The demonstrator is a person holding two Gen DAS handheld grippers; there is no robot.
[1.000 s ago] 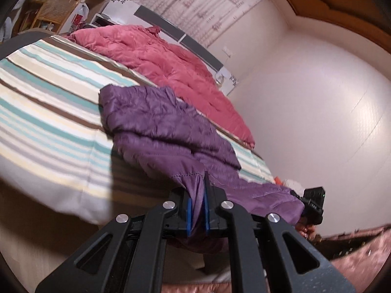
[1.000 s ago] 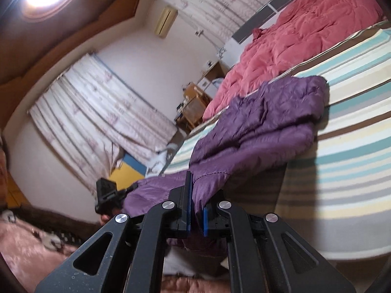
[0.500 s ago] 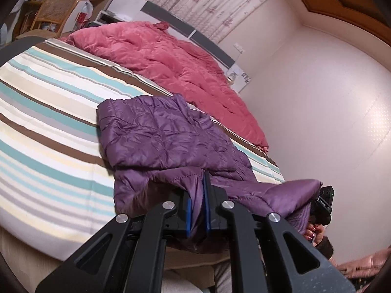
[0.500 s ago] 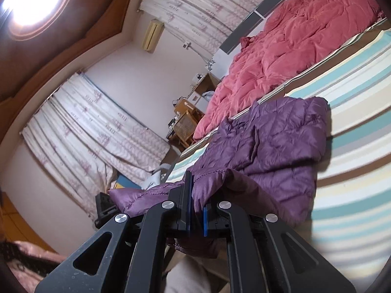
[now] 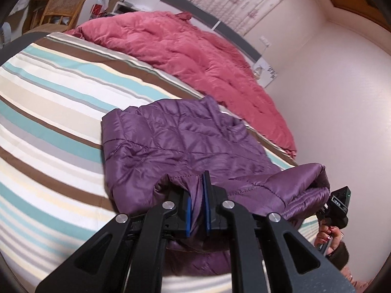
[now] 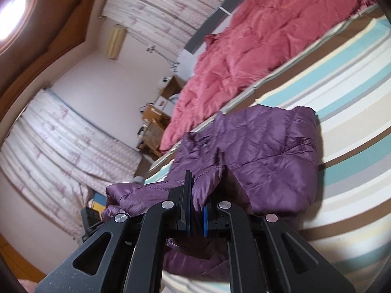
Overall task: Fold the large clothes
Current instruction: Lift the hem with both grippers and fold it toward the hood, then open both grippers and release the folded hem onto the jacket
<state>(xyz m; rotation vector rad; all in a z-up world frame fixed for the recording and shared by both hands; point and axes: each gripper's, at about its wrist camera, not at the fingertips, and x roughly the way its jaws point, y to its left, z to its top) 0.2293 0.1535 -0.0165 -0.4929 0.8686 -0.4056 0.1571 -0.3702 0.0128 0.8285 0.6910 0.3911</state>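
Your left tool (image 5: 196,202) has its blue pads clamped on a fold of the purple quilted jacket (image 5: 180,141), pinching the hem edge between them. The jacket lies spread across the striped bed (image 5: 56,112), its near edge lifted off the sheet. Off to the right, your other hand (image 5: 328,235) grips the right tool (image 5: 338,206) beside the jacket's far corner. A pink comforter (image 5: 190,56) lies bunched beyond the jacket, and a wicker chair (image 5: 64,3) stands behind the bed.

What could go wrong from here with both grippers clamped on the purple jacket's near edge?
Each gripper, left gripper and right gripper, pinches only a thin bite of slick quilted purple jacket; the fabric may slip out. The edge sags between the two grips, so the fold may land crooked on the striped bedspread.
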